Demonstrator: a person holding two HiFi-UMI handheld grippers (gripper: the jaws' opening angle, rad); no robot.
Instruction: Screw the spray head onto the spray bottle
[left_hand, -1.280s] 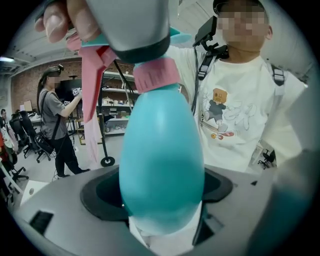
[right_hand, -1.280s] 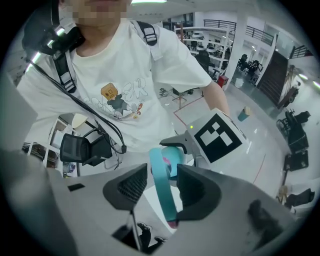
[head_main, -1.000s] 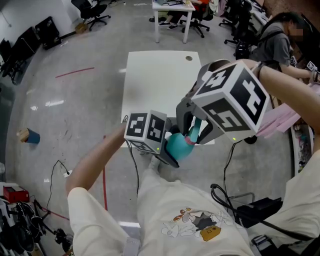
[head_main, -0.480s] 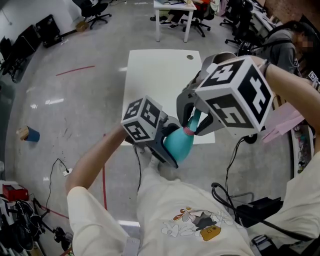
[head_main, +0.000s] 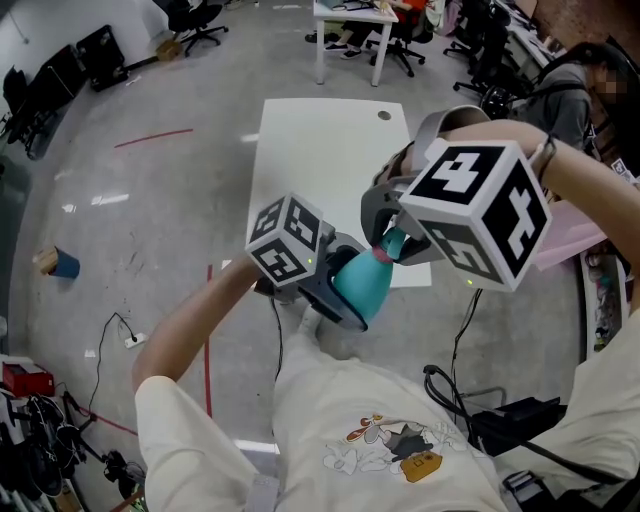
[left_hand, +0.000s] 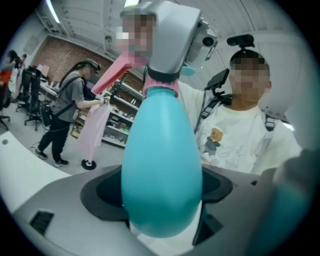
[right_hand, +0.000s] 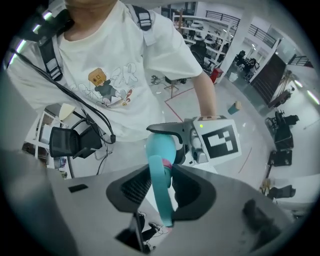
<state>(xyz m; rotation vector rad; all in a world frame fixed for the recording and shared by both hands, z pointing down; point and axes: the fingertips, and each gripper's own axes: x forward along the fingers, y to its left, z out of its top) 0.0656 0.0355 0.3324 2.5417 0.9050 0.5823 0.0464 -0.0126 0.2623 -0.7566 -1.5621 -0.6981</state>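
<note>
Gripping the teal pear-shaped plastic bottle (left_hand: 162, 165), the left gripper (head_main: 335, 300) steadies it while the right gripper (head_main: 390, 248) clamps the teal spray head (right_hand: 162, 185); threading seems unfinished, so twist next.

spray bottle (head_main: 362, 287): sitting in the left gripper (head_main: 345, 282), nearer than the table (head_main: 320, 150).
spray head (right_hand: 161, 187): sitting atop the bottle, in the right gripper (head_main: 392, 238).

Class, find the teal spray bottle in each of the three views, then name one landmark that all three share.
Head view: the spray bottle is at the centre, with its neck leaning up to the right.
Left gripper view: it fills the middle, neck upward.
Right gripper view: it is near the centre, small, seen from the neck end.
Shared landmark: the T-shirt cartoon print.
</note>
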